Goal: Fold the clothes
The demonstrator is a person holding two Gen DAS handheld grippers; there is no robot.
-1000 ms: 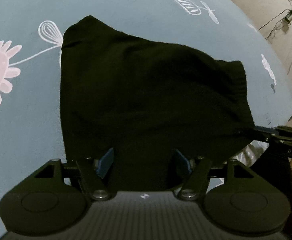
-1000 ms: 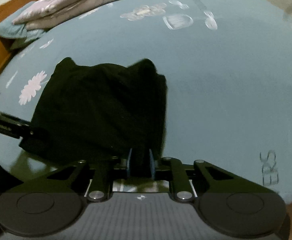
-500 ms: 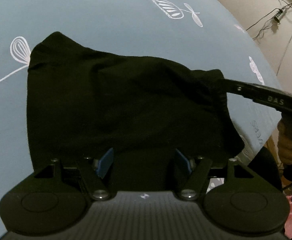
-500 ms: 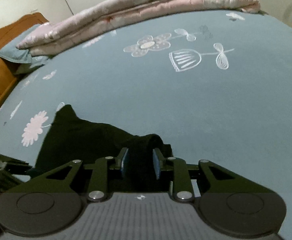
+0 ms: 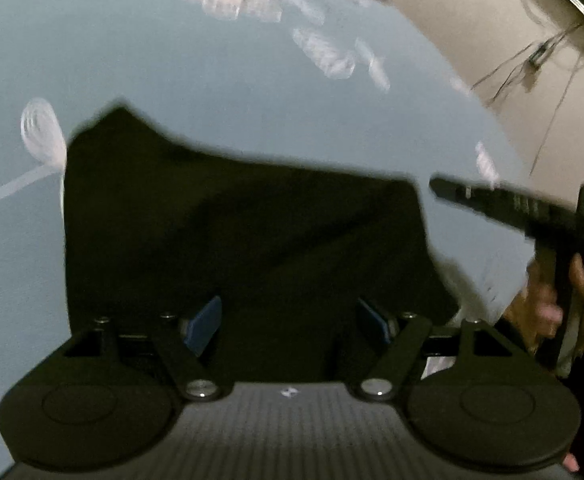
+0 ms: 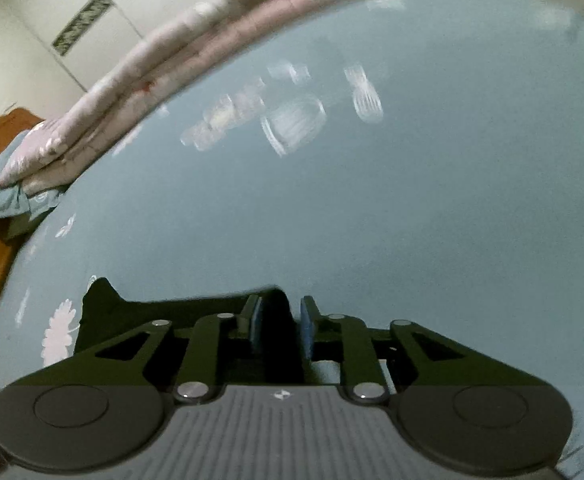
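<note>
Left wrist view: the left tongs (image 5: 290, 322) are spreading wider over the black garment (image 5: 228, 240), not pinching it. The right tongs (image 6: 278, 326) stand narrow with black cloth between; whether they grip is unclear. The garment lies on a blue flowered bed sheet (image 6: 412, 220); pink folded quilts (image 6: 212, 40) and a cream wall (image 5: 472, 40) lie beyond.

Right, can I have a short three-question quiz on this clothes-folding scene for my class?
1. True or false: the black garment hangs from a hanger.
2. In the right wrist view, what lies stacked at the far side? A) folded pink quilts B) books C) shoes
3. Fill in: the blue bedsheet carries a ___ print.
Key: 1 false, it lies flat; 2 A; 3 floral.
</note>
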